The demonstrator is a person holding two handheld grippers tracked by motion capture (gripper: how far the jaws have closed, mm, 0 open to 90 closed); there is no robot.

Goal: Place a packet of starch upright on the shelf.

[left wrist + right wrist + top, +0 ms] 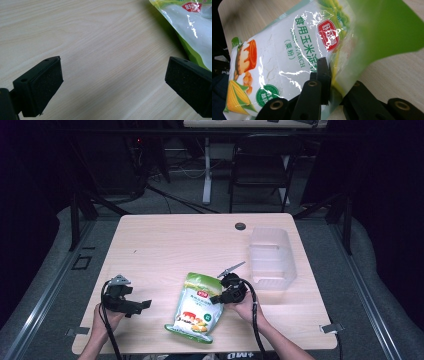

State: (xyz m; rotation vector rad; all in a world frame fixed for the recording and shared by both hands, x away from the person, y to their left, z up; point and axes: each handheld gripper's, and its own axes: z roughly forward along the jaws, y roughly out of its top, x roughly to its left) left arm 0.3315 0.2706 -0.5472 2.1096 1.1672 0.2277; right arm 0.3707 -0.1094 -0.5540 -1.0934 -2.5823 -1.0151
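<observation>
Landmark: the pouch (196, 308), a green and white bag printed "CORN STARCH", with corn cobs drawn at its lower end.
Pouch: lies flat on the table (165, 245), toward the near edge and a little right of the middle, its top end pointing away from the person.
Pouch in right gripper view: the front panel (287, 65) fills the left and middle, with a red logo near the top and glare on the film.
Right gripper (216, 298): at the pouch's right edge, about halfway along its length, held in the person's right hand (246, 307).
Right gripper state: jaws closed onto the pouch's side edge; the right gripper view shows one jaw on the printed front and the other behind the film.
Left gripper (145, 304): well to the left of the pouch, low over bare table, held in the left hand (106, 315), pointing toward the pouch.
Left gripper state: jaws spread wide, nothing between them but wood; in its own view the pouch's corner (185, 25) sits beyond the right jaw.
Bin (270, 257): clear plastic, empty, beyond the pouch and to its right, near the table's right edge.
Grommet (240, 226): dark round hole, far beyond the pouch, just left of the bin's far end.
</observation>
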